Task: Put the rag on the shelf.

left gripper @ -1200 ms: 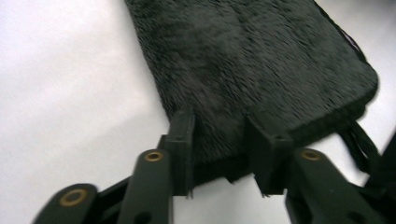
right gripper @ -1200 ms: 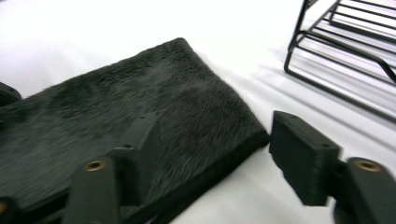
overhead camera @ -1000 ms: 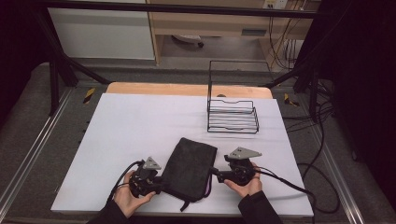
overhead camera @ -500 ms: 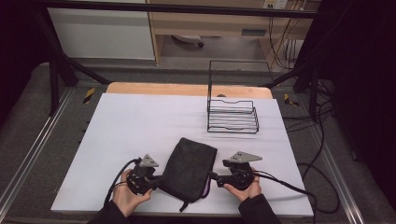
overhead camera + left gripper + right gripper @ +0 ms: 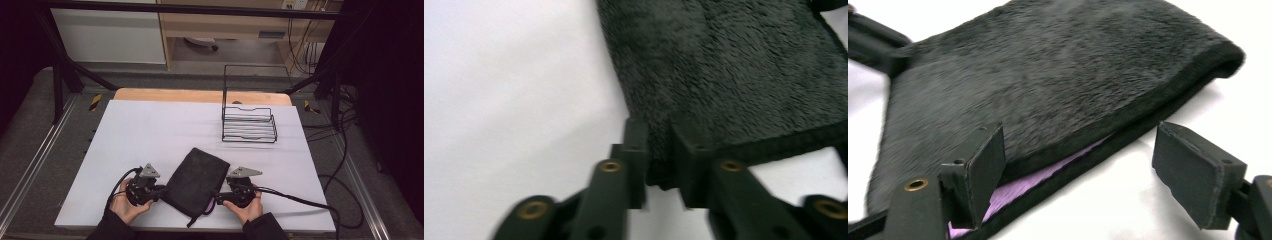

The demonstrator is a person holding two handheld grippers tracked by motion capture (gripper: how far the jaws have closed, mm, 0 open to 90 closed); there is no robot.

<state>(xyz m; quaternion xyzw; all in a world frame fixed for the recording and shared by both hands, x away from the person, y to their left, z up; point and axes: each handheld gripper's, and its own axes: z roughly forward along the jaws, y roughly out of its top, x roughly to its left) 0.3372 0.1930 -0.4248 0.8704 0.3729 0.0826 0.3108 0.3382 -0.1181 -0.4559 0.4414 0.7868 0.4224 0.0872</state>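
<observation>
A black fuzzy pouch (image 5: pixel 195 177) with a purple lining (image 5: pixel 1023 185) lies flat on the white table (image 5: pixel 150 135), near the front edge. My left gripper (image 5: pixel 161 192) (image 5: pixel 659 155) is at the pouch's near left corner (image 5: pixel 659 167). That corner fills the narrow gap between its pads, and the jaws have just been opening a little. My right gripper (image 5: pixel 216 196) (image 5: pixel 1088 150) stands open at the pouch's mouth and has just widened. Its left pad (image 5: pixel 983 167) rests against the lined edge, while its right pad (image 5: pixel 1198 175) is over bare table.
A black wire rack (image 5: pixel 248 122) stands at the back right of the table. Cables (image 5: pixel 300 200) trail from the right gripper toward the right edge. A wooden strip (image 5: pixel 200 96) borders the far side.
Both hands have shifted a little toward the near edge. The right gripper has come down to the pouch's mouth. The pouch has barely moved.
</observation>
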